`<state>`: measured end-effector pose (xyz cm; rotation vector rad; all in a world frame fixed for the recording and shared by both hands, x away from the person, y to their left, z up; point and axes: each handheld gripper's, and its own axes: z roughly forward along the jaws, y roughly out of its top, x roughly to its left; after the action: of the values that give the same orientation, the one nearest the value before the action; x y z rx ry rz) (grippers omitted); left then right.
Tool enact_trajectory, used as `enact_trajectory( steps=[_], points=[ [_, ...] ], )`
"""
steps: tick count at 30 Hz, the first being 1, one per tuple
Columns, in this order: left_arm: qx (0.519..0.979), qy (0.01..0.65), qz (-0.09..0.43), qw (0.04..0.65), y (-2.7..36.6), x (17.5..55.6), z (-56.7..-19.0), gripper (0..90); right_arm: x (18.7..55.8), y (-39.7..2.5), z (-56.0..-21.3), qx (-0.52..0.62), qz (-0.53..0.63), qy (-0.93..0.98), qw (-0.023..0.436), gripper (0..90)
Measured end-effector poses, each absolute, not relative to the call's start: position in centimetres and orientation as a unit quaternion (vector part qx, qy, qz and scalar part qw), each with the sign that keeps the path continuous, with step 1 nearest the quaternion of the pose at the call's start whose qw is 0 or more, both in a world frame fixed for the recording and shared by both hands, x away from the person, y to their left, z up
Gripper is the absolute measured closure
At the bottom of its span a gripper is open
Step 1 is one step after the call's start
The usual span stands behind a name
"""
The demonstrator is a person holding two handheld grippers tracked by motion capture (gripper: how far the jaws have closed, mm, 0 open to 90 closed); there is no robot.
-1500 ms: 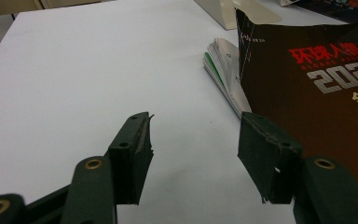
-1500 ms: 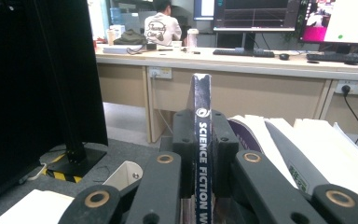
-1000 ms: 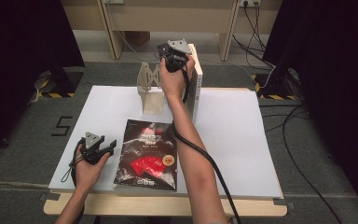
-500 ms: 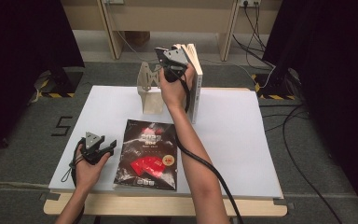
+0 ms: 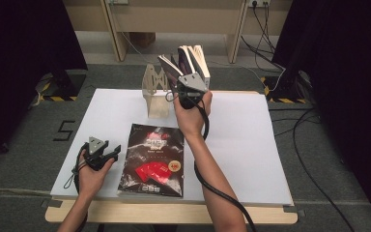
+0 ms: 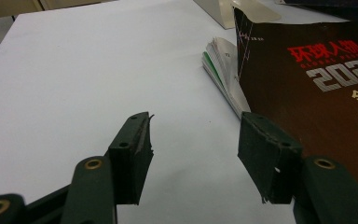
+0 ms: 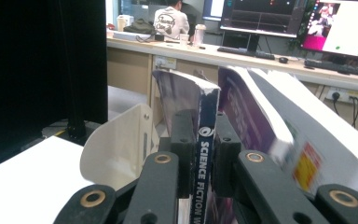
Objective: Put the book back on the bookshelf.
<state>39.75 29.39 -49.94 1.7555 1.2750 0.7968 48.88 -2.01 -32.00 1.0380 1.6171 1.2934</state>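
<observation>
right gripper point(image 7: 199, 154) clamps my science fiction book's point(image 7: 204, 140) upright spine beside the bookend point(image 7: 116, 149); left gripper point(image 6: 193, 154) gapes, farther off.

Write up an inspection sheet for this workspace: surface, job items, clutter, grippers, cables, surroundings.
Surface: white tabletop, wooden front edge.
Job's things: row of books leaning at the far edge beside a cream bookend; one, the science fiction book, is clamped by its spine. Dark magazine lies flat near the front.
Clutter: nothing seen.
Grippers: right gripper shut on the science fiction book; left gripper open, low over the bare tabletop just left of the magazine.
Cables: black cable runs along the right forearm; loose cables on the floor at right.
Surroundings: grey carpet, black curtains on both sides, a floor marking "5".
</observation>
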Motion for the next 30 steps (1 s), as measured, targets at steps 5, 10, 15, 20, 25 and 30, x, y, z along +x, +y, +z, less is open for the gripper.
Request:
enact_trajectory(
  steps=[5,10,15,20,25,30],
  points=[
    [0.697,0.504,0.317,0.4,29.3,39.7,-49.9,43.5,48.0,-2.8,-32.3,0.417,0.503,0.646,0.394,82.3],
    [0.697,0.506,0.314,0.4,29.4,39.8,-49.9,43.5,48.1,-3.5,-31.9,0.425,0.49,0.663,0.373,80.5],
    [0.697,0.506,0.314,0.4,29.4,39.8,-49.9,43.3,48.5,-3.8,-31.8,0.431,0.488,0.667,0.362,79.3],
    [0.697,0.506,0.314,0.401,29.4,39.8,-49.9,43.4,48.8,-3.7,-31.6,0.433,0.483,0.674,0.354,78.4],
    [0.697,0.504,0.315,0.4,29.5,39.8,-49.9,43.3,49.3,-3.5,-31.2,0.434,0.474,0.682,0.348,77.0],
    [0.694,0.506,0.315,0.403,29.4,39.8,-50.0,43.2,49.9,-3.4,-31.0,0.436,0.463,0.692,0.342,76.1]
  ],
)
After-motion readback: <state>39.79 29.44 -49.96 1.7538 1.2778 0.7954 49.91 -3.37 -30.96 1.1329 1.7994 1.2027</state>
